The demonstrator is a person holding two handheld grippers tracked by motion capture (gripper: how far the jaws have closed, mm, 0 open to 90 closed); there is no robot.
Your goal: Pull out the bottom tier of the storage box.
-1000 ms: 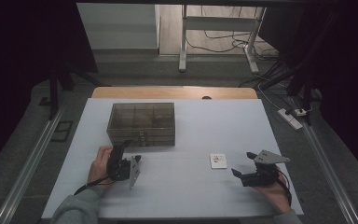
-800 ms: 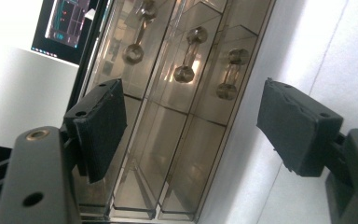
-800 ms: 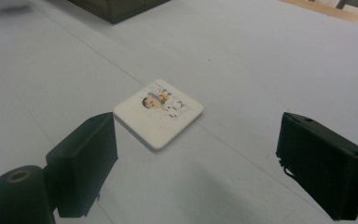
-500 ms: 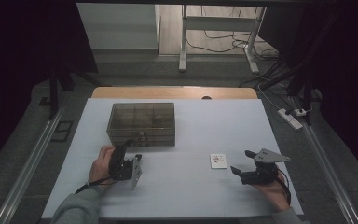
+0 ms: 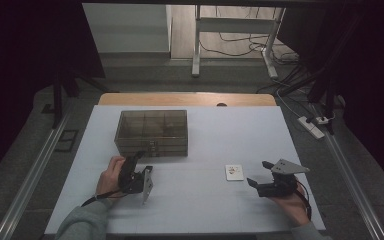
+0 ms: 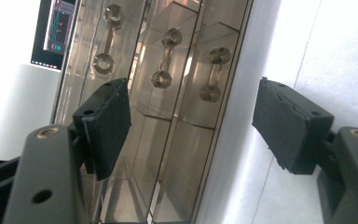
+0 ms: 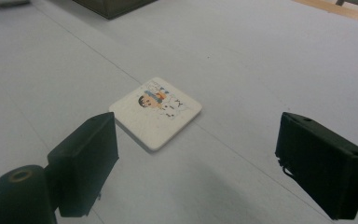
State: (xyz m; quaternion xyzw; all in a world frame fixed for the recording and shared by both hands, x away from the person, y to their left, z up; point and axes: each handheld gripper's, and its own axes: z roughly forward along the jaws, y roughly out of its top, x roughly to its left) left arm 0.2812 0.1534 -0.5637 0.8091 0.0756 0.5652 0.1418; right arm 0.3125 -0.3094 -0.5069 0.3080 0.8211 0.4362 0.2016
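A small square tile with a cartoon figure printed on its face is seen lying flat on the white tabletop, well to the right of a smoky transparent drawer box that stands toward the far left of the sheet. The right gripper is held low, just beside the tile and aimed at it; in the right gripper view the tile lies just ahead of the black pads and a little toward the left one, untouched. Its jaws have just been closing, yet they stand apart with nothing between them.

The left gripper is held at the front face of the drawer box. In the left gripper view its jaws stand apart, and three small knob handles on the stacked drawer fronts are seen beyond them; one pad overlaps the box front, but whether it touches cannot be told. Nothing is clamped.

The step in hand is judged to be the approach: the tile is about to be picked up while a drawer is made ready. For the next move, the right gripper would need to be brought forward and lowered until the tile's edges sit between the pads, a thin flat piece that may slide on the smooth sheet. On the left, one handle would have to be centred between the jaws before a pull is made.
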